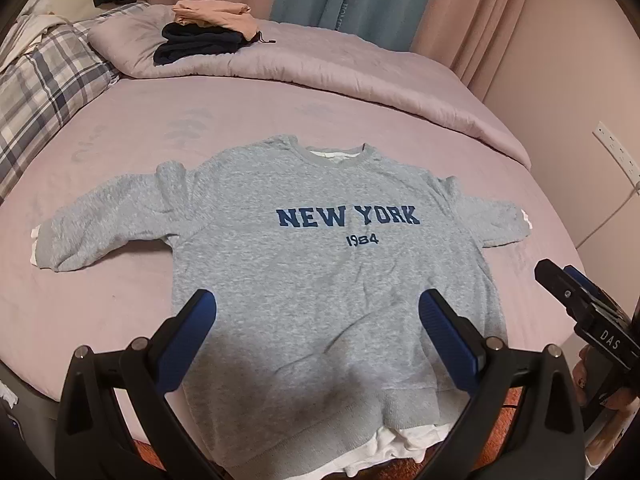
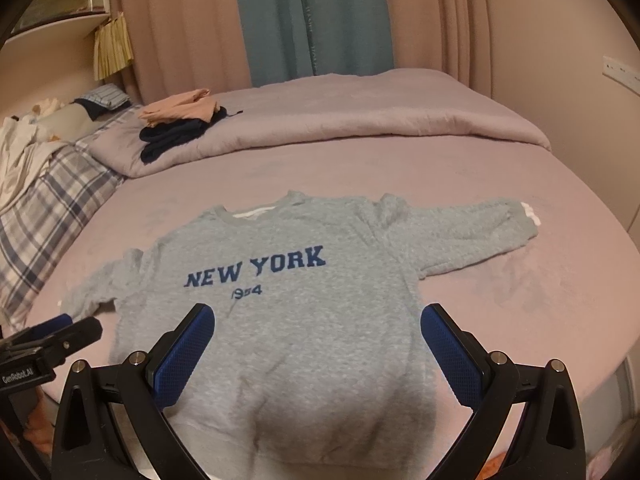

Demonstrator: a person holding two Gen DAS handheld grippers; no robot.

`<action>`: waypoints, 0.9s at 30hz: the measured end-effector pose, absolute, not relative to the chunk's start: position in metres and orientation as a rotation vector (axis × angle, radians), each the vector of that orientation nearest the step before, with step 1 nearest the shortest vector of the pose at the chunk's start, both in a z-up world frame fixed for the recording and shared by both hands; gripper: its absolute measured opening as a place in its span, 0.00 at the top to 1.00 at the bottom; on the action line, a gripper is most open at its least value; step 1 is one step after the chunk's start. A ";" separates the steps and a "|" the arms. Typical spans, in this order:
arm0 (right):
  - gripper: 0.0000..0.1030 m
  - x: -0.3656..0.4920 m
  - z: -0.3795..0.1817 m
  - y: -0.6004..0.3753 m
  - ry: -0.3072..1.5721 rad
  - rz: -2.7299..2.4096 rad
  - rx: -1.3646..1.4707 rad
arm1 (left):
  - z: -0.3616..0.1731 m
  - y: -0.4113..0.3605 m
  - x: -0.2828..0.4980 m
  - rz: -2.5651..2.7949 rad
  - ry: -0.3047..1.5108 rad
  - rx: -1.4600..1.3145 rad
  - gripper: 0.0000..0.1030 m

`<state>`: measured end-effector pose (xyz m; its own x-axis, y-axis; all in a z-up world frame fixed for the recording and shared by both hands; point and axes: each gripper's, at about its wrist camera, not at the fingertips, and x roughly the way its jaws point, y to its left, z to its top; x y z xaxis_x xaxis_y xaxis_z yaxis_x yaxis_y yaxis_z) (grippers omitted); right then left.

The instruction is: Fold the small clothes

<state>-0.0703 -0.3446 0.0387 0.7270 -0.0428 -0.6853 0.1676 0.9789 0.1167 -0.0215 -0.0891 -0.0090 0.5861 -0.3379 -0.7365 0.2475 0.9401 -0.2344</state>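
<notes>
A grey sweatshirt (image 1: 320, 272) printed "NEW YORK 1984" lies flat, front up, on the pink bed sheet (image 1: 200, 120), both sleeves spread out sideways. A white lining shows at its neck, cuffs and hem. My left gripper (image 1: 318, 312) hovers open above the lower body of the sweatshirt, nothing between its blue pads. In the right wrist view the same sweatshirt (image 2: 288, 320) lies below my right gripper (image 2: 318, 320), which is also open and empty over the hem area. The right gripper's body (image 1: 588, 320) shows at the right edge of the left wrist view.
A folded pink quilt (image 1: 320, 56) lies across the far side of the bed with a stack of folded dark and peach clothes (image 1: 208, 32) on it. Plaid bedding (image 1: 44, 80) is at the left. Curtains (image 2: 312, 20) hang behind; a wall socket (image 1: 618, 152) sits at the right.
</notes>
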 end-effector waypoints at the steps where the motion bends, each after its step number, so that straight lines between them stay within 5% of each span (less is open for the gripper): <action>1: 0.01 -0.072 0.039 -0.345 0.756 -0.120 0.172 | -0.008 -0.089 -0.023 -0.344 0.880 -0.110 0.02; 27: 0.01 -0.104 0.055 -0.331 0.716 -0.102 0.132 | -0.001 -0.079 -0.059 -0.339 0.851 -0.116 0.02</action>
<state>-0.1039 -0.3307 0.0552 0.7500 -0.0483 -0.6597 0.1385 0.9867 0.0852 -0.0589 -0.0786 -0.0010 0.6097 -0.3392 -0.7164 0.2469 0.9401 -0.2349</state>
